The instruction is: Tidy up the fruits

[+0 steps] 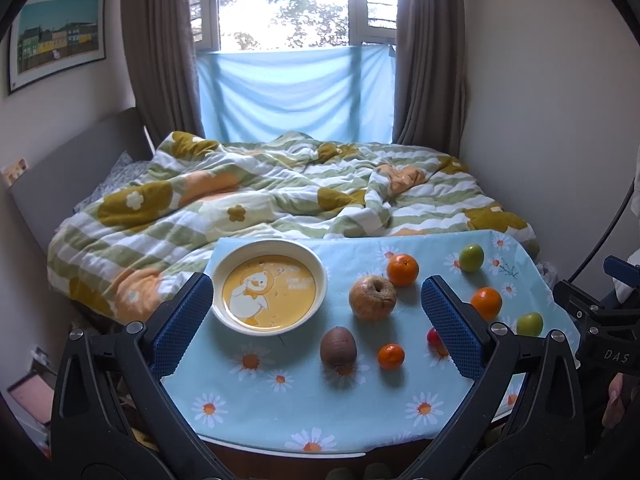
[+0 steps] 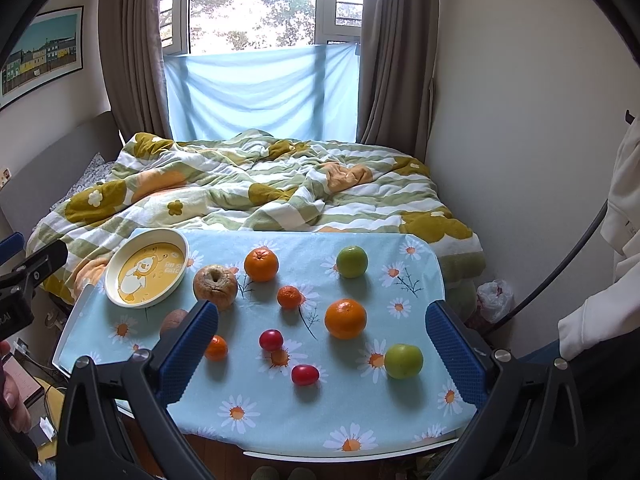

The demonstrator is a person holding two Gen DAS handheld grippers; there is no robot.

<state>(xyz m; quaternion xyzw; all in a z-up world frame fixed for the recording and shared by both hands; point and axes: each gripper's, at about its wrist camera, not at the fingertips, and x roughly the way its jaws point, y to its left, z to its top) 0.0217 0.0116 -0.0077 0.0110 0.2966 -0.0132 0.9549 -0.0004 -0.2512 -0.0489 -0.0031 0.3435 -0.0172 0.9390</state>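
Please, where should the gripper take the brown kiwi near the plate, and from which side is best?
Grip the kiwi across its narrow middle, descending from above. It stands on end and is egg-shaped, so pads on its waist should slip less than on the tapered ends. The open left gripper is nearest.

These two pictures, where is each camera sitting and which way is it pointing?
Left wrist view: sits on the left gripper, above the table's near-left edge, facing the plate and window; its blue fingers frame the view, open.
Right wrist view: sits on the right gripper, further right, facing the scattered fruit; its open fingers show, plus a white sleeve.
Shared: plate, wrinkled apple, oranges, bed, window.
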